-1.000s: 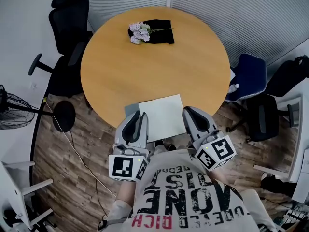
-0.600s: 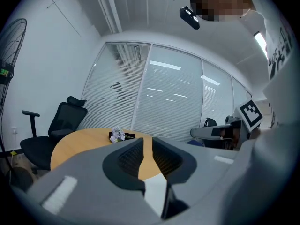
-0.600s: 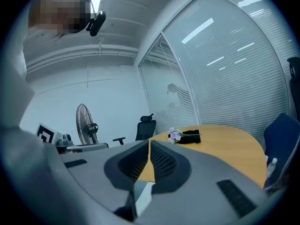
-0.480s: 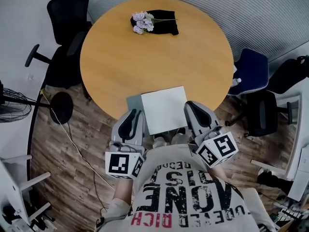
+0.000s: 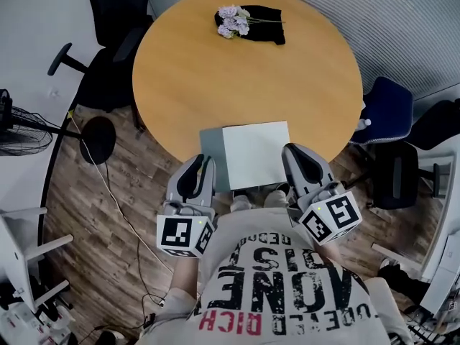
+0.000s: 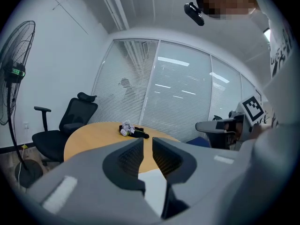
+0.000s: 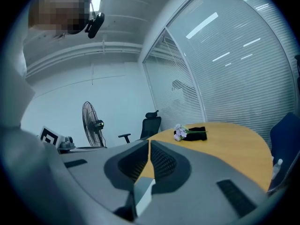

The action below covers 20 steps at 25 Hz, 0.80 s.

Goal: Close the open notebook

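Observation:
The notebook [image 5: 255, 153] lies at the near edge of the round wooden table [image 5: 244, 77], a white page up and a grey-blue strip [image 5: 210, 148] along its left side. My left gripper [image 5: 203, 162] hangs beside that strip at the table's edge, jaws a narrow gap apart with nothing between them. In the left gripper view [image 6: 147, 142] the white page [image 6: 152, 184] shows below the jaws. My right gripper [image 5: 293, 153] sits by the notebook's right edge. Its tips meet in the right gripper view [image 7: 149, 143], with the notebook's corner [image 7: 143, 193] beneath.
A bunch of pale flowers [image 5: 233, 13] lies on a black cloth [image 5: 266, 14] at the table's far side. Black office chairs [image 5: 115, 20] stand at the left, a blue chair [image 5: 388, 110] at the right, a fan [image 5: 7, 121] and a round black base [image 5: 97, 139] on the floor.
My left gripper has drawn back toward the person and sunk a little, off the grey strip. The right gripper has stayed by the notebook's right edge. The head view has shifted.

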### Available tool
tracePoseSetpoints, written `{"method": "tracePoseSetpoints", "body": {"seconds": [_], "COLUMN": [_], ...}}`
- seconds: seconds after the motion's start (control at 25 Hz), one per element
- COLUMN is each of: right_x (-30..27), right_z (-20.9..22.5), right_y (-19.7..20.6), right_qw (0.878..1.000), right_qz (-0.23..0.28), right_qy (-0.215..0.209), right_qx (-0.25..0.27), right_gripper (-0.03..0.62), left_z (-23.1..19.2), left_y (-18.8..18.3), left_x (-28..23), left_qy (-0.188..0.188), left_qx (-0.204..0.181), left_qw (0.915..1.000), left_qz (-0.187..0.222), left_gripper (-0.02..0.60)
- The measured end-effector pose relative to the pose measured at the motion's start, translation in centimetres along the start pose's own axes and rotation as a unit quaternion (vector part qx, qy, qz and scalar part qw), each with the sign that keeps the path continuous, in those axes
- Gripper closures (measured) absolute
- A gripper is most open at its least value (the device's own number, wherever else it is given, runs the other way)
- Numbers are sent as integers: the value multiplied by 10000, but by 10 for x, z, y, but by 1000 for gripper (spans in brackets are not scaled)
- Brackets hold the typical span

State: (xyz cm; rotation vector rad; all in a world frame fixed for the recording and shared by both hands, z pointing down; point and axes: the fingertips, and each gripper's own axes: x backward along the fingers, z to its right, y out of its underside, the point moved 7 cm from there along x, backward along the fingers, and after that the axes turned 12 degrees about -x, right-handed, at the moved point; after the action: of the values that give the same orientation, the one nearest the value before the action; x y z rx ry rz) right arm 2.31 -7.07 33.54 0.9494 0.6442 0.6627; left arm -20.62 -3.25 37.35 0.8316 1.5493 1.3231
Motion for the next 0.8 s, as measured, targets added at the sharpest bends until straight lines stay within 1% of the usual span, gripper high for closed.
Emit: {"method": "tracePoseSetpoints", "body": {"seconds": [0.2,0.36,0.44,0.52,0.64,0.8], "right_x": [-4,-7,-8,-8,-7,-8], "right_z": [1,1,2,5,7,8], "right_y": [0,-1,-2,0,0,-1], "right_qw": [10000,10000,10000,10000,10000,9999], "right_qz": [-45,-61,-64,-69,-83,-85], "right_qy": [-25,-61,-52,-12,41,93], "right_qx": [30,25,30,12,-2,-8], "right_gripper": [574,574,574,574,574,574], "left_z": [-8,-16,-18,-18,-17,-17], "left_y": [11,27,39,54,76,97], "left_x": [3,4,3,2,1,2], "left_qy": [-77,-56,-44,-37,24,96], "left_qx": [64,327,353,377,570,719], "left_qw": [9997,9981,9967,9946,9897,9840], "left_qz": [-223,-521,-734,-964,-1313,-1627], "left_gripper": [512,512,512,511,504,496]}}
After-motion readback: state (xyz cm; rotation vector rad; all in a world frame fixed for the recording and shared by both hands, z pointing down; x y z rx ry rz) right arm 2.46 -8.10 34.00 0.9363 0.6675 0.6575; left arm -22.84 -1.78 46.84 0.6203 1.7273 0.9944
